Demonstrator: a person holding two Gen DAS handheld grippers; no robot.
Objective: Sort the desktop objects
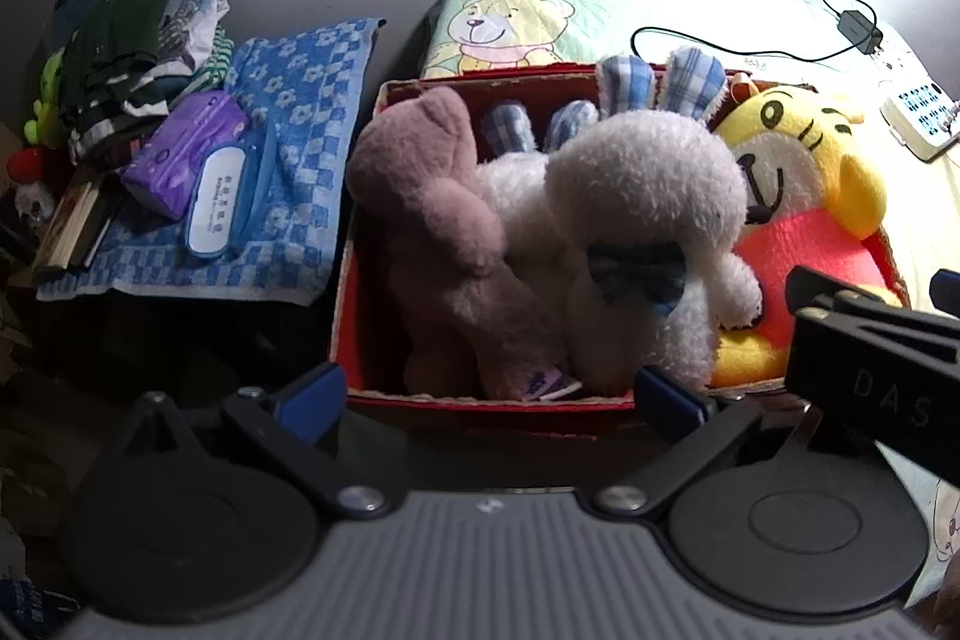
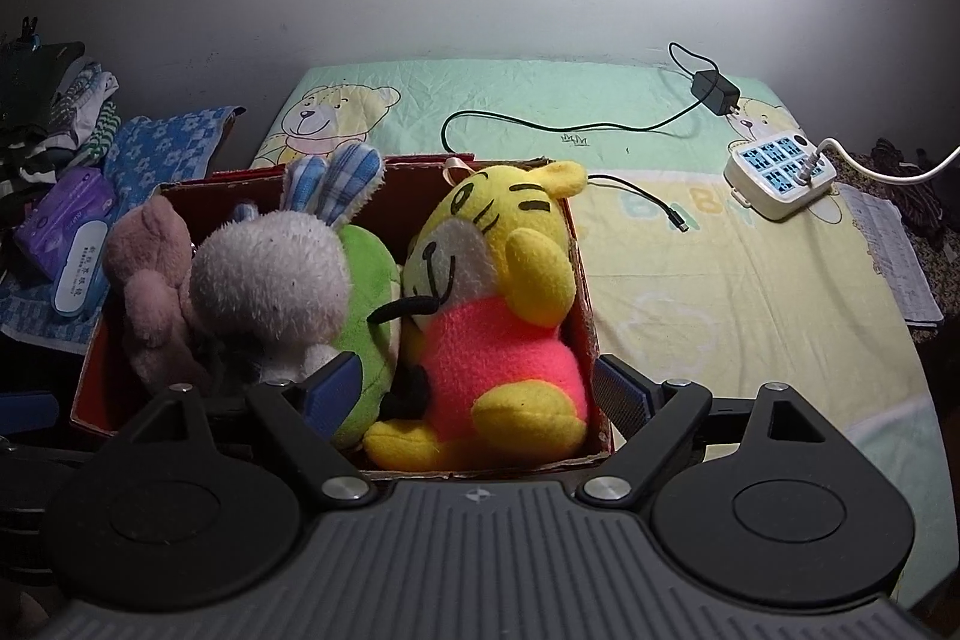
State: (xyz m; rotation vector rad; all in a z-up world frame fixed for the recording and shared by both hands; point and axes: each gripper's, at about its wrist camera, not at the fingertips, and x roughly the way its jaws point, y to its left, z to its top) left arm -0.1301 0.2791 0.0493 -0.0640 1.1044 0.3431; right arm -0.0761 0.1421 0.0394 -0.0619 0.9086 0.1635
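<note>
- The bedsheet [image 2: 720,292], pale green and yellow with printed bears, covers the work surface; most of its right part lies bare, likely because the toys have been gathered off it.
- The red box [image 2: 591,322] sits at the sheet's left edge and holds all four soft toys packed tight, which suggests the sorting is nearly done.
- The white rabbit [image 1: 642,196] with blue checked ears lies across the middle, leaning on the pink bear [image 1: 438,232] at the left wall.
- The yellow tiger [image 2: 504,304] in a pink shirt sits upright against the right wall, with a green toy [image 2: 372,280] wedged between it and the rabbit.
- The blue towel [image 1: 300,148] beside the box carries a purple tissue pack [image 1: 186,148] and a white case [image 1: 216,202].
- The power strip [image 2: 780,172] and charger [image 2: 714,91] lie well apart on the sheet.
- The left gripper [image 1: 489,394] hovers at the box's near edge, jaws spread wide, holding nothing.
- The right gripper [image 2: 477,388] is likewise spread and empty, its fingers either side of the tiger, perhaps after letting go.
</note>
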